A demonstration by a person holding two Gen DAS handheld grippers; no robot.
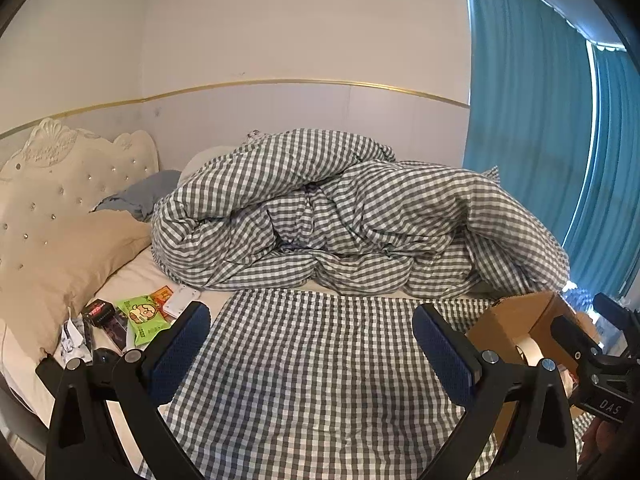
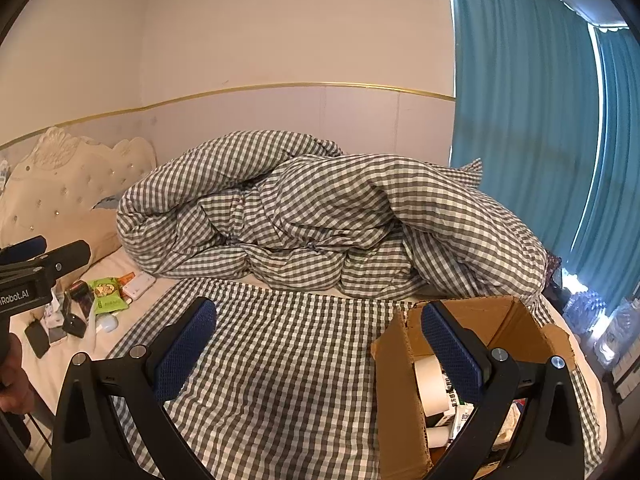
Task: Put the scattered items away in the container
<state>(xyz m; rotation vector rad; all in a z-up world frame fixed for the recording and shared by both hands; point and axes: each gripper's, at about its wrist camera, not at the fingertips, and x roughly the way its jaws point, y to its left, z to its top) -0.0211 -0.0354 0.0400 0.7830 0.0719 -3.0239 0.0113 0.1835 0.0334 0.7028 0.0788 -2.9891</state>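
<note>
across the bed's far side lies a bunched checked duvet (image 1: 352,216); nearer, a flat checked cloth (image 1: 320,360); at its right edge stands the cardboard box (image 2: 404,392); by the headboard-side edge lie scattered items (image 1: 120,320), a green packet (image 1: 145,316) among them; left gripper (image 1: 311,344) and right gripper (image 2: 319,340) both gape empty.

The left gripper (image 1: 310,330) is held level, its two blue-padded fingers (image 1: 182,350) spread wide apart with nothing between them. The right gripper (image 2: 318,330) is likewise spread wide and empty, pointing the same way just beside it. A bit of the person's hand (image 2: 10,374) shows at the left gripper's handle.
</note>
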